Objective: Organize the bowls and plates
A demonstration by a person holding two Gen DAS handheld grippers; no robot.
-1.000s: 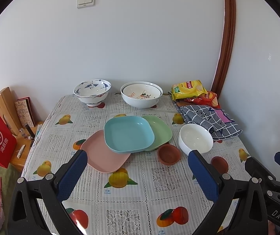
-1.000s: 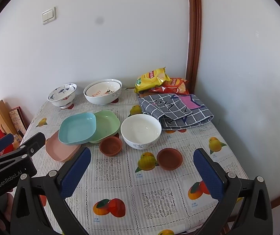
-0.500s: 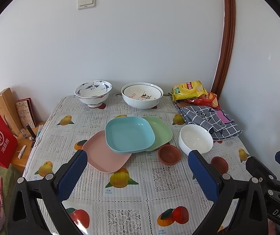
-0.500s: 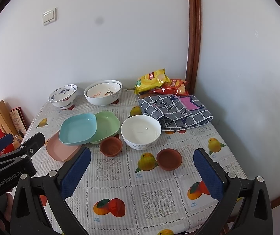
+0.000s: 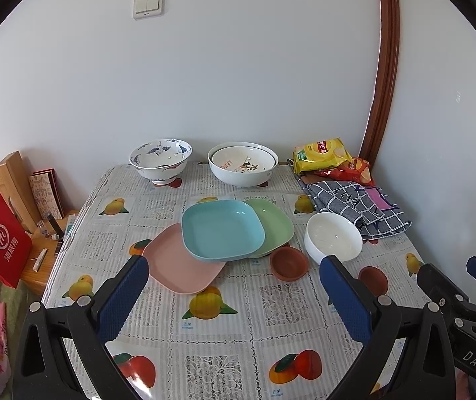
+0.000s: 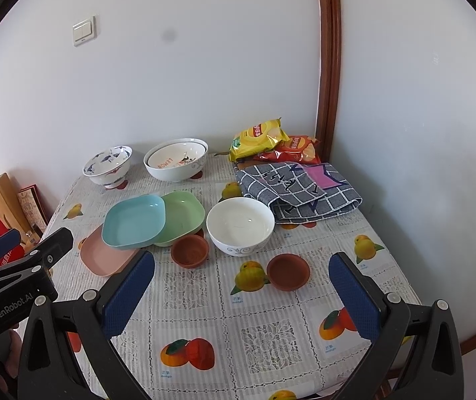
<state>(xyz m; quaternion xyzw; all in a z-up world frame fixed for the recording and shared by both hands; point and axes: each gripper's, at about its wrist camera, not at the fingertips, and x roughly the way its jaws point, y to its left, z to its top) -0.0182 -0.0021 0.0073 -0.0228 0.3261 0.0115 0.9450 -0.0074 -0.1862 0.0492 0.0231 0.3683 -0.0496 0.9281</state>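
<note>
Left tongs [image 5: 231,286] spread wide, nothing held, poised above the near part of the counter [image 5: 224,340]. Right tongs [image 6: 241,286] likewise gaped wide and empty. No dish touched at this moment, so probably at the very start of the job.

Straight ahead of the left tongs: blue plate [image 5: 221,228] on top, overlapping the pink plate [image 5: 178,268] toward the left finger and the green plate [image 5: 272,221] behind and to the right. Just ahead of the right tongs: brown dish [image 6: 189,250] near the left finger, second brown dish [image 6: 287,271] between the fingers, white bowl [image 6: 239,225] beyond both. Well past everything, by the wall: patterned bowl [image 5: 160,160] and big white bowl [image 5: 242,166] with another nested in it. Checked cloth [image 6: 297,193] and snack bags [image 6: 271,145] off to the right, beyond the white bowl.

Best begun, by the look of it, with the plates: pinch the blue plate's near rim, lift clear rather than drag, since the overlap would likely pull the two under it along. Then square the three into one stack. Small brown dishes probably nested together afterwards; rims shallow, so a firm, level grip needed. Glazed bowls likely slippery, best gripped well down over the rim.
</note>
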